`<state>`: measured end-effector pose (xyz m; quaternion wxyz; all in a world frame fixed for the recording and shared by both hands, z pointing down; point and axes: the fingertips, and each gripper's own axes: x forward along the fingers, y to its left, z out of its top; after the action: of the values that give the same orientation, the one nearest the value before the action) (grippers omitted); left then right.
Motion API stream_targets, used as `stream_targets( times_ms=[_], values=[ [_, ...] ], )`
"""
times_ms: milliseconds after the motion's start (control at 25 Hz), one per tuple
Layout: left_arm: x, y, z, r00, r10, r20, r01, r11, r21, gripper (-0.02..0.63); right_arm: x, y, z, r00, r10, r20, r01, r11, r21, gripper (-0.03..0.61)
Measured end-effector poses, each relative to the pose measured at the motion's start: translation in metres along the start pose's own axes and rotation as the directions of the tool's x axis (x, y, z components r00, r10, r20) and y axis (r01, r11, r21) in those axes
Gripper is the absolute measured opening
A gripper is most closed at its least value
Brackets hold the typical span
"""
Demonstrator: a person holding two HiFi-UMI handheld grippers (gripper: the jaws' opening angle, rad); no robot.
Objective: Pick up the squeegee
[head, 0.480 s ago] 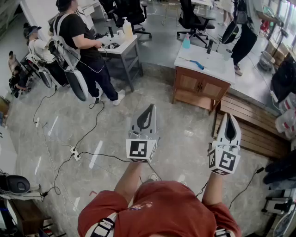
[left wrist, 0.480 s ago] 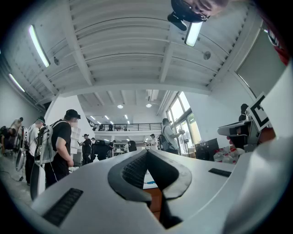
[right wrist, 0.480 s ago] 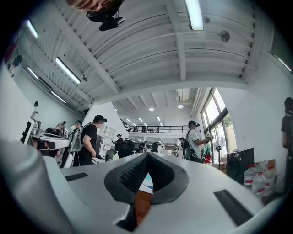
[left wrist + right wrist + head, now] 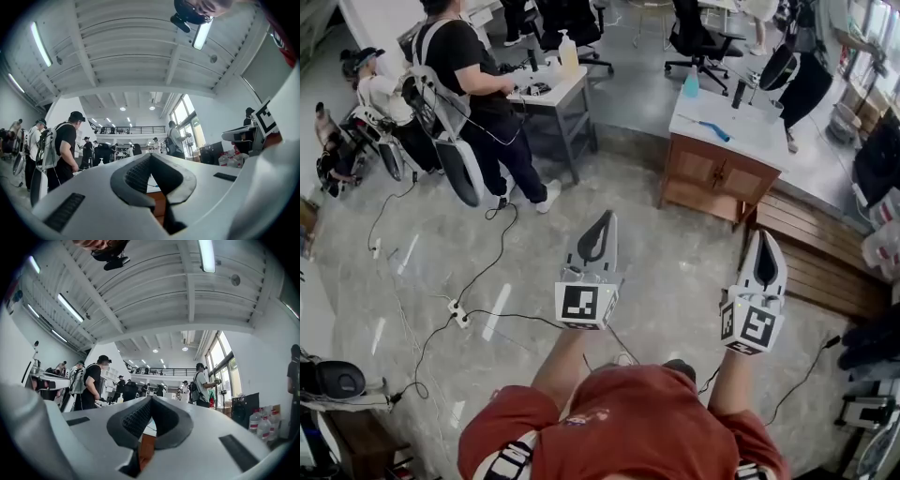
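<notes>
Well short of the surface (image 4: pixel 755 136) bearing the squeegee (image 4: pixel 712 129), left hand-held gripper (image 4: pixel 603 218) and right hand-held gripper (image 4: pixel 766 236) hang closed, empty; floor cables (image 4: pixel 516 315) may trip the approach.

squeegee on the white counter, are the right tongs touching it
Apart. The head view shows the blue squeegee lying on the cabinet top far ahead, with a stretch of floor between it and the right tongs, which are shut and empty.

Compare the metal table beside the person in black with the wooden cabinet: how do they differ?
The metal table stands on open legs; the wooden cabinet has closed brown doors. The table carries a pale pump bottle; the cabinet carries a blue squeegee. Both have light tops.
</notes>
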<state>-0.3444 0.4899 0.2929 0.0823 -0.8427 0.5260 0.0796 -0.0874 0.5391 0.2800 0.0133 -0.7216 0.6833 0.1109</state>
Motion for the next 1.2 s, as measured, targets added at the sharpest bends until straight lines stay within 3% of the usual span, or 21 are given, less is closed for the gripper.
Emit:
stream_targets(
  times_ms=[200, 440, 640, 840, 1040, 1200],
  values=[
    [0.002, 0.024, -0.012, 0.999, -0.026, -0.019, 0.026, 1.000, -0.003, 0.017, 0.012, 0.020, -0.003, 1.000, -0.003, -0.012, 0.004, 1.000, 0.016, 0.008],
    [0.013, 0.039, -0.026, 0.999, -0.002, -0.043, 0.002, 1.000, -0.006, 0.018, 0.036, 0.025, -0.019, 0.999, 0.010, -0.032, -0.009, 1.000, 0.012, 0.008],
    [0.052, 0.035, -0.040, 0.998, 0.015, -0.057, -0.015, 1.000, 0.008, 0.018, 0.077, 0.012, -0.042, 0.999, 0.037, -0.038, -0.035, 0.998, 0.045, 0.008],
    [0.117, 0.014, -0.062, 0.996, 0.032, -0.078, -0.030, 0.999, 0.021, 0.017, 0.131, -0.033, -0.073, 0.998, 0.043, -0.050, -0.039, 0.996, 0.074, 0.008],
    [0.196, -0.021, -0.069, 0.997, 0.040, -0.066, -0.045, 0.997, -0.068, 0.017, 0.187, -0.106, -0.089, 0.999, 0.022, -0.048, -0.017, 0.994, 0.106, 0.008],
    [0.262, -0.062, -0.066, 0.997, 0.012, -0.074, -0.014, 1.000, -0.026, 0.018, 0.229, -0.171, -0.089, 0.999, 0.005, -0.037, -0.001, 0.993, 0.117, 0.008]
  ],
)
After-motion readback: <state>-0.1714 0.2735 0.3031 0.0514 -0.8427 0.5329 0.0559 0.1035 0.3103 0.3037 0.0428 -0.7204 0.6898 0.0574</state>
